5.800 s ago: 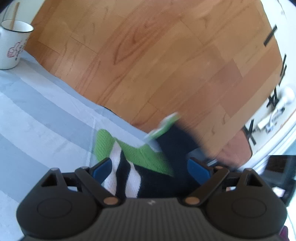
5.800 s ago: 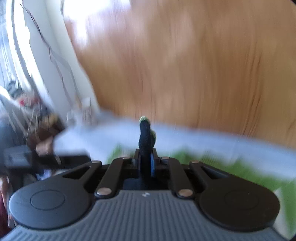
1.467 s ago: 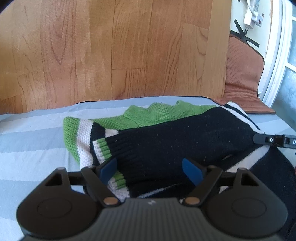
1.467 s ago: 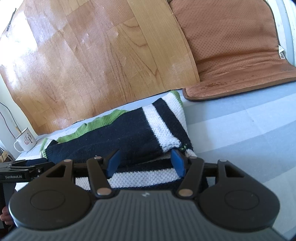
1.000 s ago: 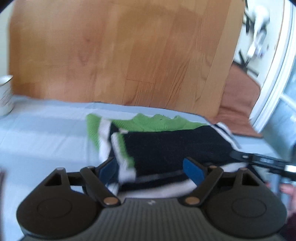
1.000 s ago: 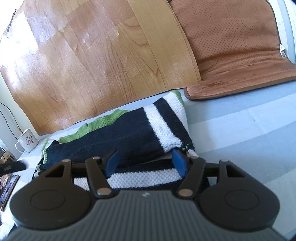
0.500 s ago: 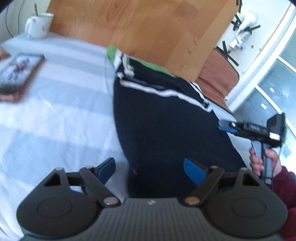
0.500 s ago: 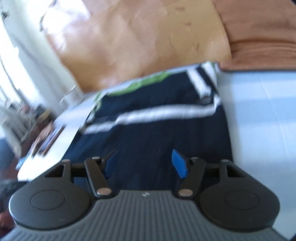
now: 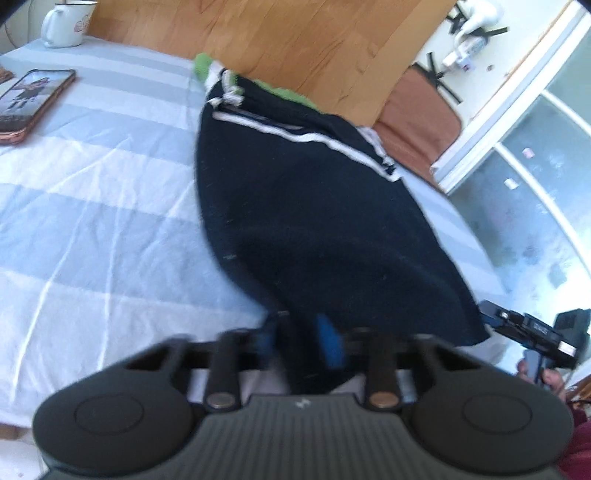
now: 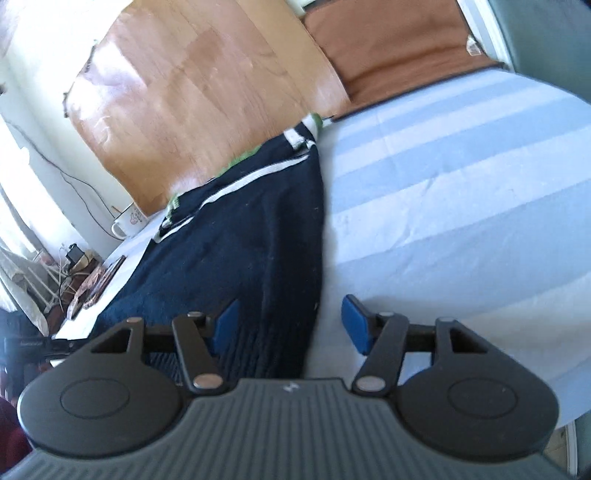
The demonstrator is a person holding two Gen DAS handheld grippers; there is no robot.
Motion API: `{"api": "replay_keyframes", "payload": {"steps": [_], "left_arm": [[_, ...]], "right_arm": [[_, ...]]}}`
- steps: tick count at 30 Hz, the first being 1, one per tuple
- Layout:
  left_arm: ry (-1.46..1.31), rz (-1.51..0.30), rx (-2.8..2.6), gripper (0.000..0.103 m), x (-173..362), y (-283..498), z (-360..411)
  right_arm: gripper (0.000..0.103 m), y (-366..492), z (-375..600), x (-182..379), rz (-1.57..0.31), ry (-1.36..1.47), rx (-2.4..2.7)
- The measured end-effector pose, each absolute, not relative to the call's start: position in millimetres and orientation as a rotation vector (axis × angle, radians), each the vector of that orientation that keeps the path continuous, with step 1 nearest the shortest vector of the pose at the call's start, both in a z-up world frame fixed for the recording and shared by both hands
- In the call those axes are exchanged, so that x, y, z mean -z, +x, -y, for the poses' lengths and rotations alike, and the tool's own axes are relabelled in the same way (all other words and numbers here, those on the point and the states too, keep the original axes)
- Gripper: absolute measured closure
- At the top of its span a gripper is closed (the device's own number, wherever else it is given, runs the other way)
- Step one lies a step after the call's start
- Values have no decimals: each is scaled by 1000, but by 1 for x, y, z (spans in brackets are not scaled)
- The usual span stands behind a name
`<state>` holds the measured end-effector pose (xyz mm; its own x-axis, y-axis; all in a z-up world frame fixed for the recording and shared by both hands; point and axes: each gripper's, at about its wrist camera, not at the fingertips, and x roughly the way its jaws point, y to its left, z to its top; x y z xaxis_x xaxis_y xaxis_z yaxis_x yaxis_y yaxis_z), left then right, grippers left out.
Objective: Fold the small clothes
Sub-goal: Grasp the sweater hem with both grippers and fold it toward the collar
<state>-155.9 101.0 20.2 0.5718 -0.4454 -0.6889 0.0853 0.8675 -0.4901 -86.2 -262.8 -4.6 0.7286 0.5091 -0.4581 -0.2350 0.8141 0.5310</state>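
Observation:
A small navy knit sweater (image 9: 306, 206) with white stripes and green trim lies flat on the blue-and-white striped cloth (image 9: 92, 221). My left gripper (image 9: 299, 343) is shut on its near hem at the left corner. My right gripper (image 10: 290, 325) is open, its blue pads (image 10: 354, 325) astride the hem's right corner; the sweater (image 10: 240, 236) runs away from it toward the wooden board. The right gripper also shows at the left wrist view's right edge (image 9: 524, 325).
A white mug (image 9: 68, 24) and a phone (image 9: 26, 99) sit at the far left of the cloth. A wooden board (image 9: 277, 40) and a brown cushion (image 9: 417, 122) stand behind. The mug also shows in the right wrist view (image 10: 129, 221).
Both grippers drew back from the sleeves at the far end to the near hem. My left gripper has closed on the hem; the right stays open.

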Motion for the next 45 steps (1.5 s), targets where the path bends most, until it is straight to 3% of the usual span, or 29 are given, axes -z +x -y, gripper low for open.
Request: {"api": "replay_keyframes", "payload": {"steps": [1, 2, 11, 22, 24, 26, 28, 30, 34, 38, 41, 43, 45], "left_arm": [[-455, -927, 322, 94, -21, -159, -105], [-474, -924, 320, 95, -23, -163, -109], [-683, -800, 322, 95, -47, -178, -150], [-824, -703, 275, 95, -67, -36, -172], [-818, -708, 173, 92, -61, 2, -176], [-852, -763, 53, 85, -47, 22, -181], [-866, -761, 78, 74, -38, 16, -183], [-817, -744, 59, 57, -34, 1, -184], [-813, -777, 70, 43, -24, -13, -183], [-751, -824, 99, 18, -22, -10, -158], [-708, -846, 107, 19, -23, -1, -151], [-677, -859, 82, 35, -24, 1, -146], [-631, -874, 30, 60, -25, 1, -144]], "right_arm": [[83, -86, 258, 5, -652, 454, -456], [91, -85, 253, 6, -677, 432, -470], [92, -75, 279, -20, -588, 568, -552], [92, 46, 276, -56, -506, 789, -463], [86, 86, 266, -58, -509, 814, -411], [45, 117, 252, -60, -554, 659, -274], [45, 116, 255, -55, -550, 617, -221], [46, 103, 268, -48, -509, 657, -286], [44, 88, 277, -31, -530, 675, -291], [42, 78, 269, -14, -612, 713, -332], [41, 74, 256, -13, -627, 714, -357], [43, 76, 247, -16, -620, 669, -341], [64, 73, 236, -22, -590, 579, -317]]}}
